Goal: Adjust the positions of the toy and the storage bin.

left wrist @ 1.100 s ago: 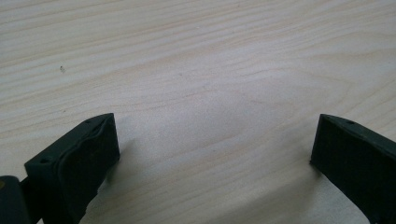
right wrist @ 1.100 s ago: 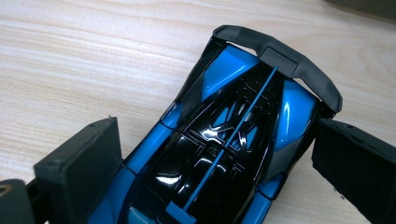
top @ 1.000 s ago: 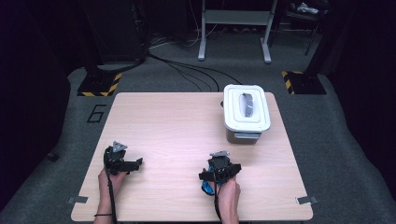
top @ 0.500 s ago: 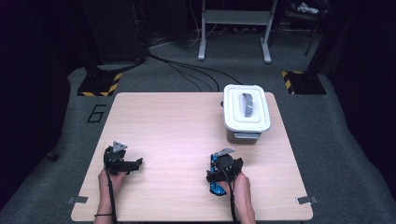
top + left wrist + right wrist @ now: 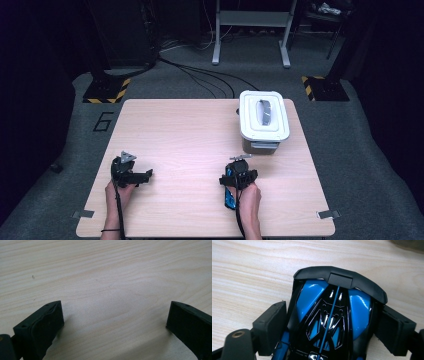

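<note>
Closing right gripper [image 5: 332, 327] fingers around toy car [image 5: 332, 315].

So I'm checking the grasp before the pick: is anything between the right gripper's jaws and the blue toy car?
Nothing visible. In the right gripper view the right gripper straddles the blue toy car, jaws closing in with a pad against each flank and only bare table around.

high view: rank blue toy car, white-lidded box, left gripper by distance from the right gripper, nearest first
1. blue toy car: between the jaws of the right gripper, near the table's front edge.
2. white-lidded box: up the table, toward its far right.
3. left gripper: across the table on the left, jaws open over bare wood.
</note>
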